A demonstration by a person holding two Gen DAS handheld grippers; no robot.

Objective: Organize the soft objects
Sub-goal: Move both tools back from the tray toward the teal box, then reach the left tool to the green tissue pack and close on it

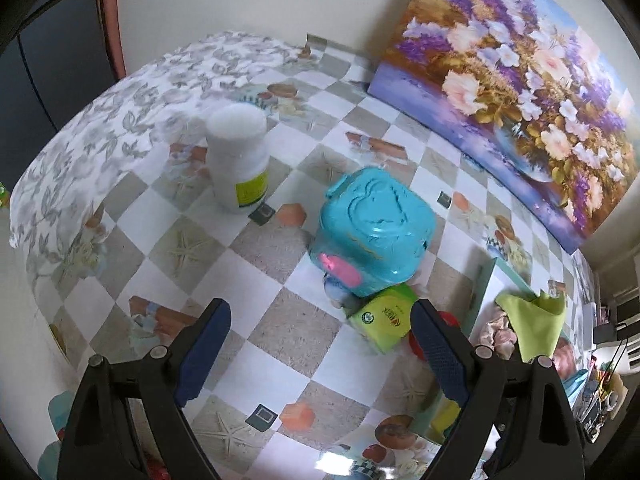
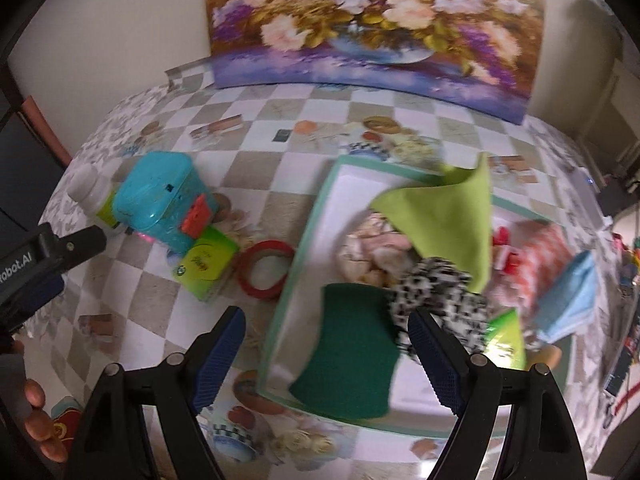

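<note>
Both tools stand spread with nothing between their pads: the left tool (image 1: 320, 356) hangs over bare checked cloth on the bench (image 1: 264, 280), and the right tool (image 2: 326, 356) hangs over the near left part of a tray (image 2: 308, 232). Soft things fill that tray, which has a teal rim and a white floor. A dark green pad (image 2: 348, 356) lies at its near left, partly between the right tool's fingers but apart from them. A black-and-white cloth (image 2: 440, 296) sits just right of the pad, with a lime cloth (image 2: 444, 216) draped over the heap behind it. Pale pink cloth (image 2: 380, 248) shows under the lime one, a red-and-white cloth (image 2: 536, 256) lies further right, and a light blue cloth (image 2: 568, 300) lies at the tray's right edge. A shiny green packet (image 2: 506, 340) sits near the right finger. Left of the tray, on the bench, a red ring (image 2: 264, 270) lies flat beside a green box (image 1: 384, 320), and a teal case (image 1: 372, 228) is tilted against the box. A white bottle (image 1: 238, 156) stands upright further left. A flower painting (image 1: 520, 92) leans on the wall behind. In the right wrist view the left tool's black body shows at the left edge, with a hand (image 2: 38, 420) below it.
</note>
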